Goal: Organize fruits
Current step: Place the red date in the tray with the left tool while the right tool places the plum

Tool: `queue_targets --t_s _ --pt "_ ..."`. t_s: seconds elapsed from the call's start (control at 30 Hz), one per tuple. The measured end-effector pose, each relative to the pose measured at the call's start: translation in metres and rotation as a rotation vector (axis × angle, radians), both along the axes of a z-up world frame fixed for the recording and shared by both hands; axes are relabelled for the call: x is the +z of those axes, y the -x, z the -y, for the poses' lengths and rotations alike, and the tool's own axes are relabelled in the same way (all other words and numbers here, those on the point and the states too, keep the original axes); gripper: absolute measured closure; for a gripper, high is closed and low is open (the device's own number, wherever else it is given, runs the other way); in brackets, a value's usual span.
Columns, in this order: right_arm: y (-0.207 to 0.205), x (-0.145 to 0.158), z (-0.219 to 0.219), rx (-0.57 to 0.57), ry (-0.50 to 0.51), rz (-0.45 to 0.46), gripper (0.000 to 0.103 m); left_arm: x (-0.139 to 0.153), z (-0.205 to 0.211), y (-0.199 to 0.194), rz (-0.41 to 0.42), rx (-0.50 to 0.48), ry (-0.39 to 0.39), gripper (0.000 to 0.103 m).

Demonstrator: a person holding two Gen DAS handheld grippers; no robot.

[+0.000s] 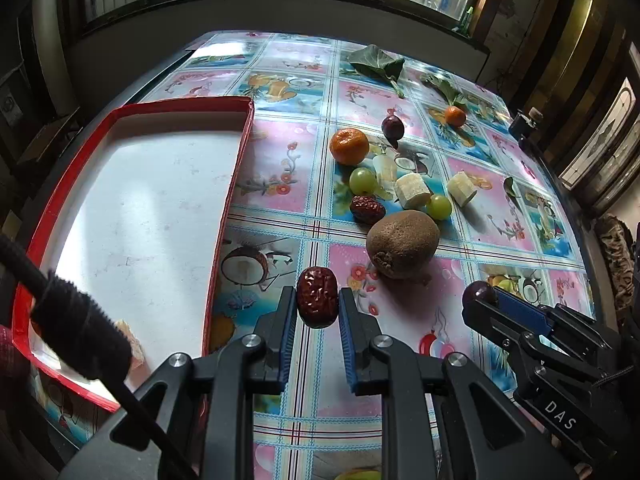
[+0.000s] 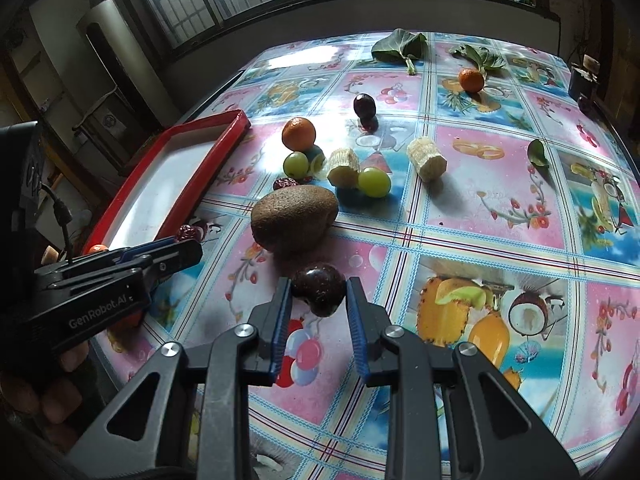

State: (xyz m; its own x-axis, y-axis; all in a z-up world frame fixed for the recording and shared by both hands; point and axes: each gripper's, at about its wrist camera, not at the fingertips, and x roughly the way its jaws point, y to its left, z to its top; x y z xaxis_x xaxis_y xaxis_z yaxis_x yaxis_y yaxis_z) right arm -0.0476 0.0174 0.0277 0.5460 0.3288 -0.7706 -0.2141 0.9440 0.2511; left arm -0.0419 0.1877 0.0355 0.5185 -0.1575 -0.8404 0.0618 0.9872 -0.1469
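Observation:
My left gripper [image 1: 318, 300] is shut on a wrinkled red date [image 1: 317, 304], held just above the patterned tablecloth, right of the red tray [image 1: 180, 104]. My right gripper [image 2: 318, 292] is shut on a dark purple round fruit [image 2: 319, 288], in front of a brown kiwi [image 2: 294, 216]. Beyond the kiwi lie a tangerine [image 2: 299, 133], two green grapes [image 2: 296, 164], two banana pieces [image 2: 344, 168], a second red date [image 2: 285, 183] and another dark fruit [image 2: 364, 105]. The tray's white floor holds a pale piece [image 1: 134, 346] at its near end.
A small tangerine [image 2: 471, 80] and green leaves [image 2: 400, 46] lie at the far side of the table. A small leaf [image 2: 537, 153] lies at the right. A dark jar [image 2: 582, 80] stands at the far right edge. Windows run along the wall behind.

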Motion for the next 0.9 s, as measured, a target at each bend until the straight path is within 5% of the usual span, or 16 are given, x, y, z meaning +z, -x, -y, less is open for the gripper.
queue_targets --t_s 0.5,0.9 --pt "0.007 0.008 -0.019 0.029 0.005 0.006 0.074 0.012 -0.015 0.015 0.047 0.032 -0.014 0.083" --pt "0.011 0.010 -0.026 0.039 0.007 0.006 0.074 0.023 -0.023 0.020 0.111 0.112 -0.114 0.083"
